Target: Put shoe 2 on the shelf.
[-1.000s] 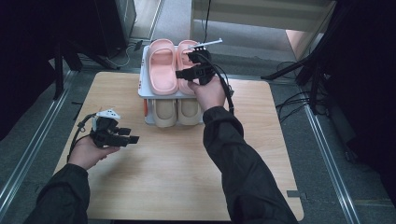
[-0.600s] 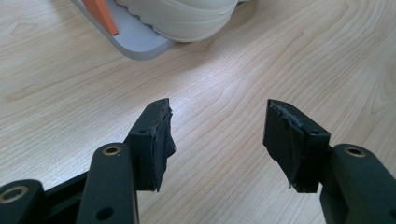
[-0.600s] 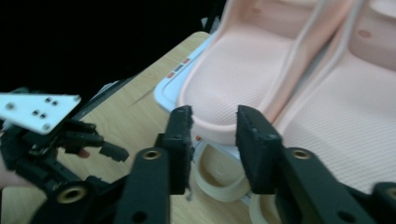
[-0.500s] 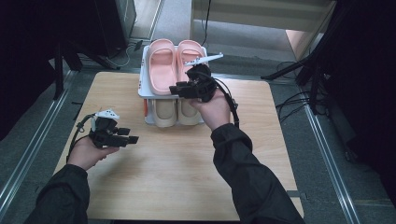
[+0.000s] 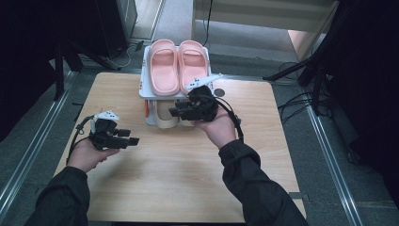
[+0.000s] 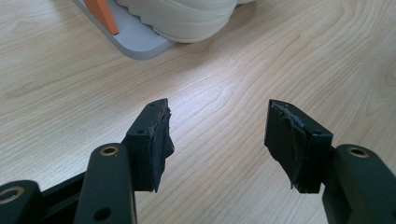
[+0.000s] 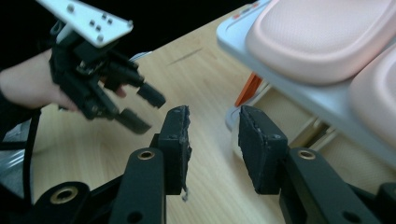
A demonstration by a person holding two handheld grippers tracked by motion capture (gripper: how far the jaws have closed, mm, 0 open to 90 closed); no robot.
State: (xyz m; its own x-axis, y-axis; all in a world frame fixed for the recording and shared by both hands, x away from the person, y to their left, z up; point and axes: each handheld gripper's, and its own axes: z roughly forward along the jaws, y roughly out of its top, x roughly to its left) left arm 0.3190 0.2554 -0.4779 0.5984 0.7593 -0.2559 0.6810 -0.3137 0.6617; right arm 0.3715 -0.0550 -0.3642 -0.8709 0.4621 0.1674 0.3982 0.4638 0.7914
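A: Pink, the pair of slippers (image 5: 179,66) lying side by side on the upper tier of a small grey two-tier shoe rack (image 5: 144,92) at the far edge of the wooden desk (image 5: 188,179).

B: And the lower tier?

A: A cream pair of slippers (image 5: 165,117) sits there, toes pointing toward the person. The left gripper view shows one cream toe (image 6: 187,18) reaching past the rack's grey base, beside an orange post (image 6: 105,14).

B: Where are the tongs?

A: The right tongs (image 5: 175,111) hover at the rack's near edge, level with the lower tier, just in front of the cream pair. Their jaws stand a little apart and hold nothing. In the right gripper view they point across the front of the rack, with the pink soles (image 7: 322,35) above and to the right.

B: And the other hand?

A: The left tongs (image 5: 130,137) hang over bare desk, well apart from the rack. Jaws wide, nothing between them.

B: How far along is the work?

A: At its start, I judge. Both pairs lie on the rack and neither tongs touch a slipper. The right looks about to reach for a cream slipper, but which one I cannot tell. The grasp, the lift and any placing are all left to do.
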